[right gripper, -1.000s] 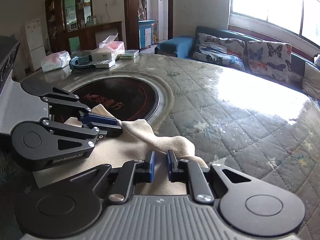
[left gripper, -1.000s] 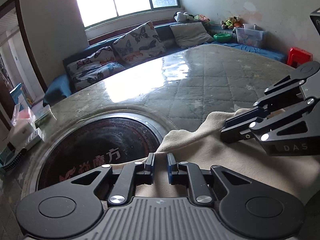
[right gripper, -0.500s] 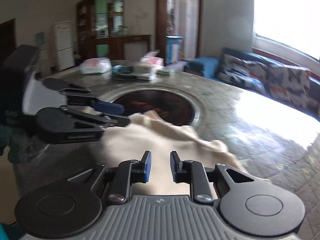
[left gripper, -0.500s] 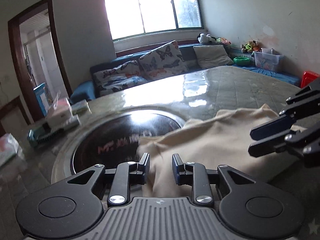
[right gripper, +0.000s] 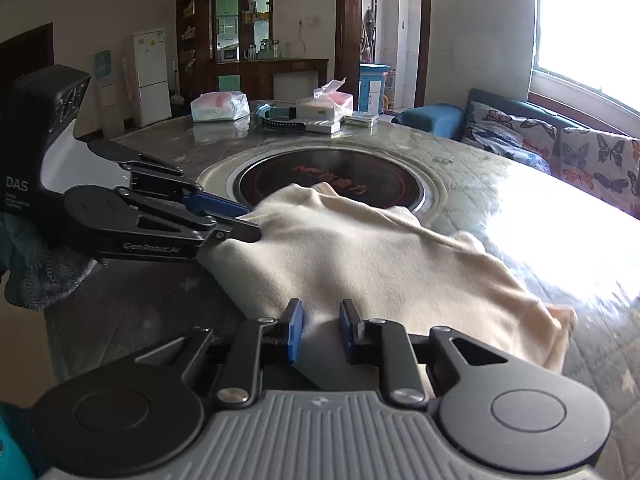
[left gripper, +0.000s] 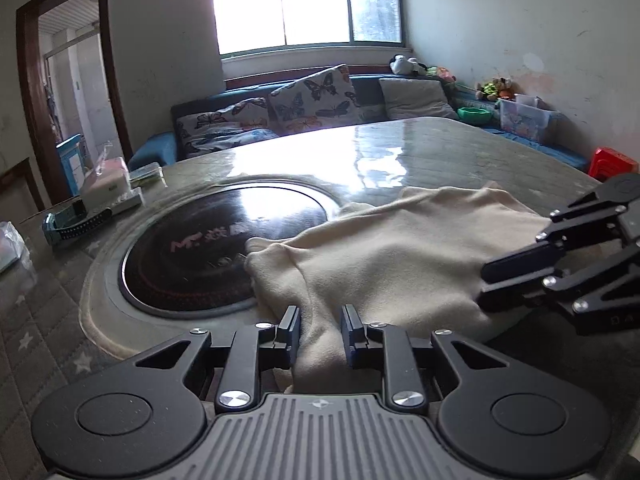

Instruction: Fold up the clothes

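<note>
A cream garment (left gripper: 392, 256) lies spread on the quilted table, its far edge over the dark round hotplate (left gripper: 192, 256). My left gripper (left gripper: 320, 332) stands open at the garment's near edge, with cloth lying loose between its blue pads. In the right wrist view the garment (right gripper: 360, 252) stretches away to the right, and my right gripper (right gripper: 320, 334) is open over its near edge. The left gripper (right gripper: 248, 224) shows there at the garment's left corner, fingers apart. The right gripper (left gripper: 482, 284) shows at the right side, fingers apart.
The round hotplate (right gripper: 332, 180) is sunk in the table's middle. Tissue packs, a box and a blue-black strap (right gripper: 280, 120) stand at the table's far end. A sofa with butterfly cushions (left gripper: 308, 100) runs under the window. A red stool (left gripper: 612, 160) stands at the right.
Both grippers were shut on the garment's edge a second ago; they have let go, opened and drawn back. The garment now lies flatter on the table.
</note>
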